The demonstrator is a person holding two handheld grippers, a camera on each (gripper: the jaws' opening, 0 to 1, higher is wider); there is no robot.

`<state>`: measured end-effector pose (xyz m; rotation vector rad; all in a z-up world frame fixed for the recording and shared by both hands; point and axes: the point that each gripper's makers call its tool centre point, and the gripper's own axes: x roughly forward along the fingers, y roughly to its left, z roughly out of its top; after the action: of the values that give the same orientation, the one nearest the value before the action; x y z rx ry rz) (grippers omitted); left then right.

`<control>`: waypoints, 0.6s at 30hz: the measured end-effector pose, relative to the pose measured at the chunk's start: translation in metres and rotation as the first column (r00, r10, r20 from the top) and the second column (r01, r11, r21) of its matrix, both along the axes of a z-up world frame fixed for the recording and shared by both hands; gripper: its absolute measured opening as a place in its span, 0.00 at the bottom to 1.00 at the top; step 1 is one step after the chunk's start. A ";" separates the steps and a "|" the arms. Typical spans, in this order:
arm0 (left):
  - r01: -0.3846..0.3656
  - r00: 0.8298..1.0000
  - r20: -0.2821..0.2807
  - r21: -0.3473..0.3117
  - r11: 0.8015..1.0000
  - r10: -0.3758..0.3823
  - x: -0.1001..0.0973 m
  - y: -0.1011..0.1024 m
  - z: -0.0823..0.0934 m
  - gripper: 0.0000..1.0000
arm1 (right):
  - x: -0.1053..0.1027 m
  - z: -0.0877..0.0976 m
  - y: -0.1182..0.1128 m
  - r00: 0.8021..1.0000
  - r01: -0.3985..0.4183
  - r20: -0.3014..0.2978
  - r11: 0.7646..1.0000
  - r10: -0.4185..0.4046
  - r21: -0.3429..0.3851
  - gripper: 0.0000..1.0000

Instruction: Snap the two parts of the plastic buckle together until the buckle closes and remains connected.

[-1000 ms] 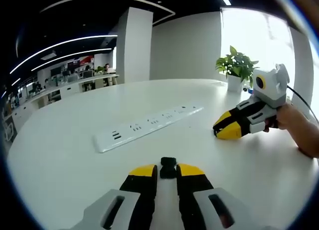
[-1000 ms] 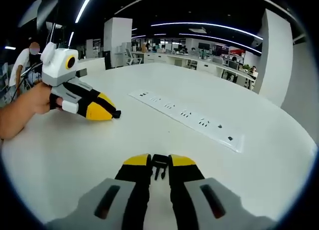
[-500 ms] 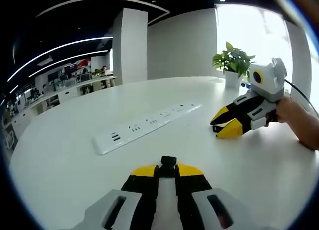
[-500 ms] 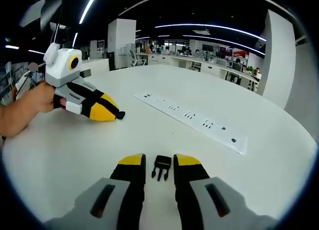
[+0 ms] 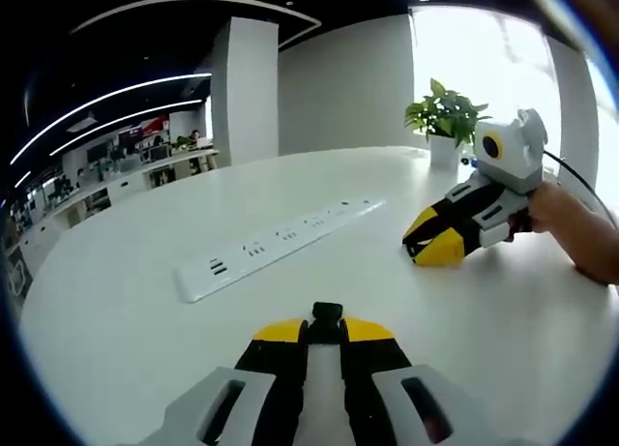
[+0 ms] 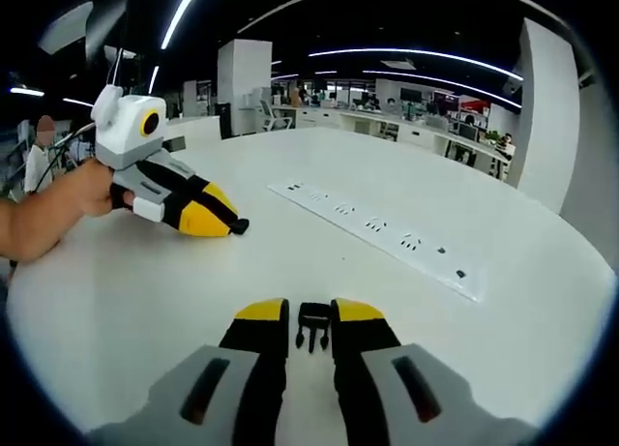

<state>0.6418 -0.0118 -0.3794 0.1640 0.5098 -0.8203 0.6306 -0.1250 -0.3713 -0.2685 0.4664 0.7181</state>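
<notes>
— Where are the two buckle pieces right now?

— One in each tool. The left gripper has its jaws drawn in narrow on the socket half, a small black block poking out just past the yellow tips. The right gripper has the pronged half sitting between its jaws, prongs pointing back toward the handle.

— Is the right one actually clamped?

— I can't tell. The jaws stand close on either side of it, but a sliver of table seems to show beside the piece, so it may only be bracketed.

— And what does the joining turn on?

— The gap and the facing. The two tools are well apart on the white table, with the power strip lying beyond them. Seen from the right, the left gripper points its black tip across toward it. I'd say the prongs face the wrong way for that socket, so the right hand likely has to turn its piece before the halves can meet end to end.
</notes>
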 end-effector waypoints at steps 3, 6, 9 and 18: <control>0.000 1.000 0.000 -0.002 1.000 0.000 -0.001 0.000 0.000 0.12 | -0.001 0.000 0.002 1.000 -0.021 0.003 1.000 0.021 -0.003 0.16; 0.001 1.000 0.001 -0.002 1.000 -0.001 -0.001 0.000 0.000 0.12 | -0.007 0.000 0.007 0.998 -0.056 0.007 0.998 0.056 -0.016 0.16; 0.002 1.000 0.002 -0.001 1.000 -0.002 -0.001 0.000 0.000 0.12 | -0.010 -0.001 0.008 0.997 -0.073 0.006 0.997 0.073 -0.017 0.18; 0.002 1.000 0.002 -0.001 1.000 -0.002 -0.004 0.000 0.000 0.12 | -0.010 0.016 0.007 0.998 -0.058 0.030 0.997 0.057 0.043 0.13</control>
<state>0.6374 -0.0121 -0.3791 0.1646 0.5076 -0.8222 0.6206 -0.1177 -0.3551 -0.2512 0.4166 0.7788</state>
